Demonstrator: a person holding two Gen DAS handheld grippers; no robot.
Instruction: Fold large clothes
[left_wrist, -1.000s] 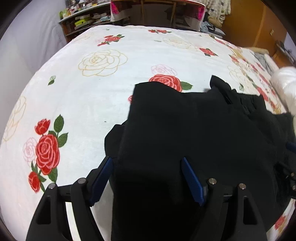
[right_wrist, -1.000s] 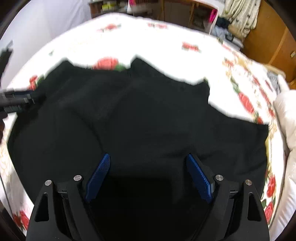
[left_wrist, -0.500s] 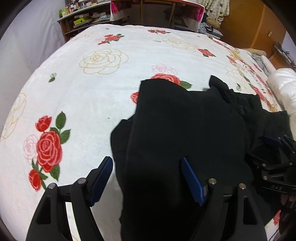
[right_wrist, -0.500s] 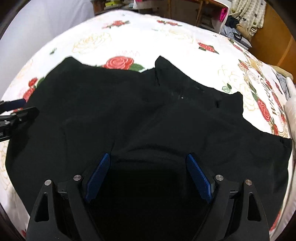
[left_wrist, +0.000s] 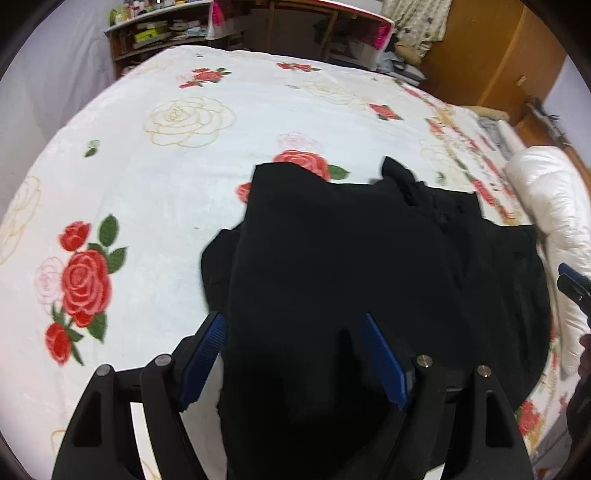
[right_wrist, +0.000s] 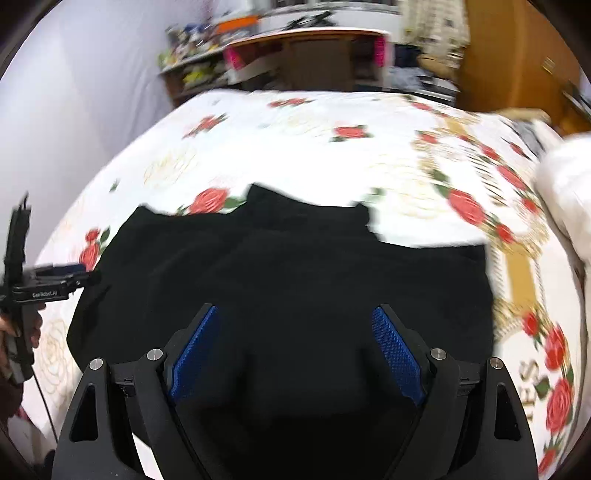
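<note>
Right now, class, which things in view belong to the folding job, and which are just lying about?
Job:
black garment
left gripper
right gripper

Lying about:
rose-print bedspread
white duvet
cluttered shelves
wooden wardrobe

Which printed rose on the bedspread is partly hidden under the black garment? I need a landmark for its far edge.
The red rose with green leaves at the black garment's far-left corner. The big red rose lies clear.
</note>
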